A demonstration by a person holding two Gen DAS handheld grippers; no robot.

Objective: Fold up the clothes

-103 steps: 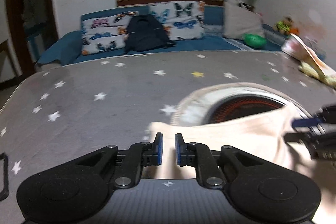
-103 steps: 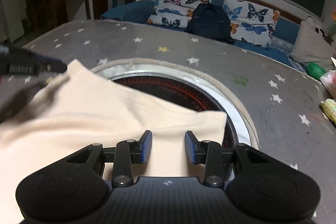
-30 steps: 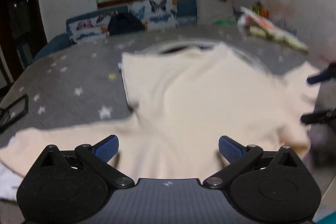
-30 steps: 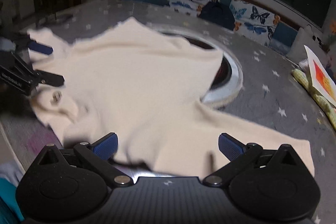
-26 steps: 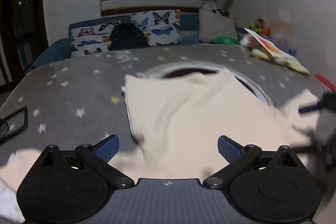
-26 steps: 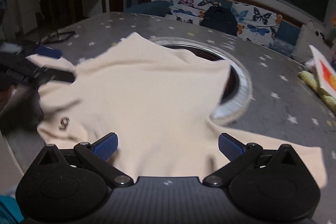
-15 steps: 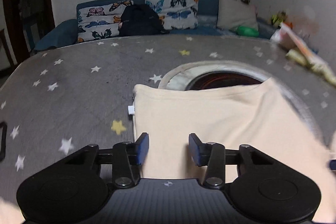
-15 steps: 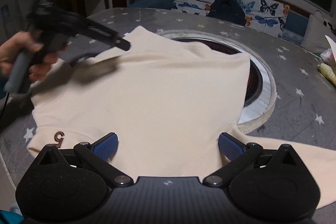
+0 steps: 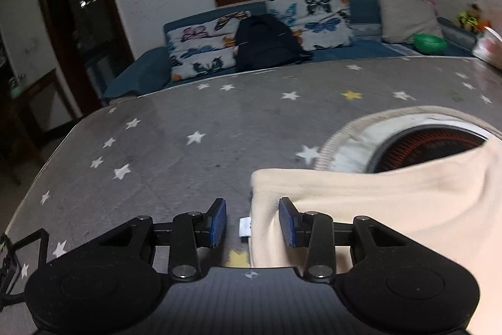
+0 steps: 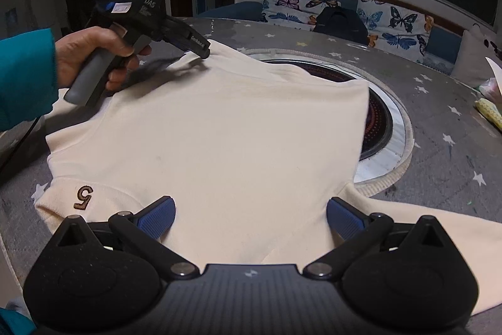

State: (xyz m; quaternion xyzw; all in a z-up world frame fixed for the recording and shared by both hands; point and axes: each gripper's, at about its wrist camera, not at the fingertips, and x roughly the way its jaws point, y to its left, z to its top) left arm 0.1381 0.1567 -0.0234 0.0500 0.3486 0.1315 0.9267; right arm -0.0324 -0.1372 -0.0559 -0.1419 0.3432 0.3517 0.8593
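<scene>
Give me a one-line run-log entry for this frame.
stage: fold start | left tool: open, at shirt far corner | right tool: open wide, over near hem | shirt: flat on table

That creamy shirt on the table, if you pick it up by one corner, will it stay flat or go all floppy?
Probably floppy: the shirt already sags into the round opening and wrinkles near the left tongs. It looks light, since the sleeve lies limp. It would likely drag along the table rather than roll.

Left hand-held gripper (image 9: 252,223) gripped in a bare hand (image 10: 94,55), fingers partly apart, reaching toward 11 o'clock. Right hand-held gripper (image 10: 251,214) spread wide, level.
</scene>
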